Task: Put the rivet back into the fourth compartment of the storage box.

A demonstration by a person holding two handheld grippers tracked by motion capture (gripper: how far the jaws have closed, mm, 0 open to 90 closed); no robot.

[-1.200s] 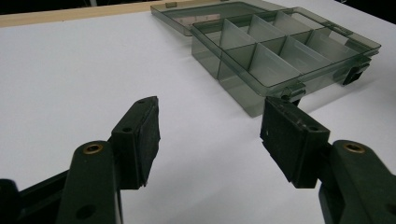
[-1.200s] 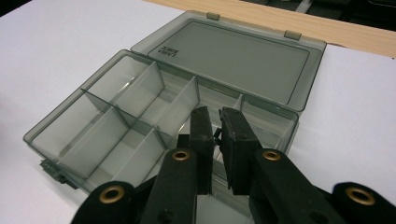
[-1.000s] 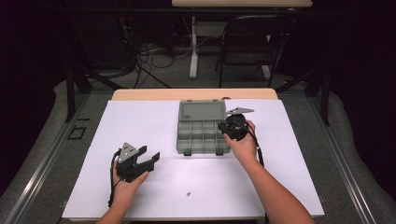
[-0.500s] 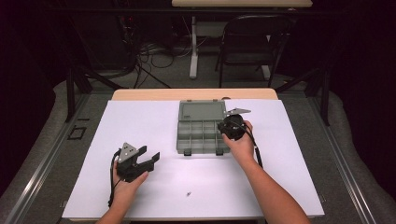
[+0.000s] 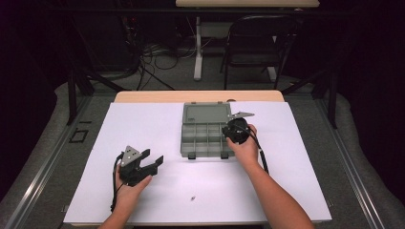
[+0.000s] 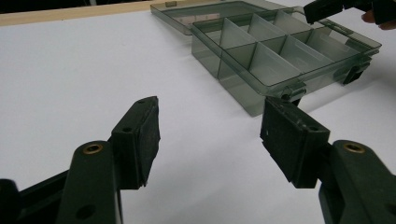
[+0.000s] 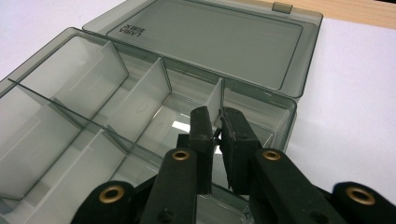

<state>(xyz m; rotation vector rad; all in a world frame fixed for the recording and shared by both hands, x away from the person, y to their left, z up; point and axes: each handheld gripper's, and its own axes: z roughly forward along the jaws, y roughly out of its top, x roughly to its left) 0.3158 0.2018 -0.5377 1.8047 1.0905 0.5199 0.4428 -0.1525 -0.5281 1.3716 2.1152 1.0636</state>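
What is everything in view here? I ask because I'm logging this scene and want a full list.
Organiser box: 1, translucent grey, empty compartments, middle of the table.
Lid: 1, same grey, open and lying flat behind the box.
Table: 1, white surface with a wooden far edge.
Small speck: 1, dark, near the table's front edge; too small to identify.
Chair: 1, black, behind the table.
Cables: several, dark, on the floor beyond the table.
Left gripper: 1, black, front left of the table, jaws open and empty.
Right gripper: 1, black, jaws close together over the box's right side.
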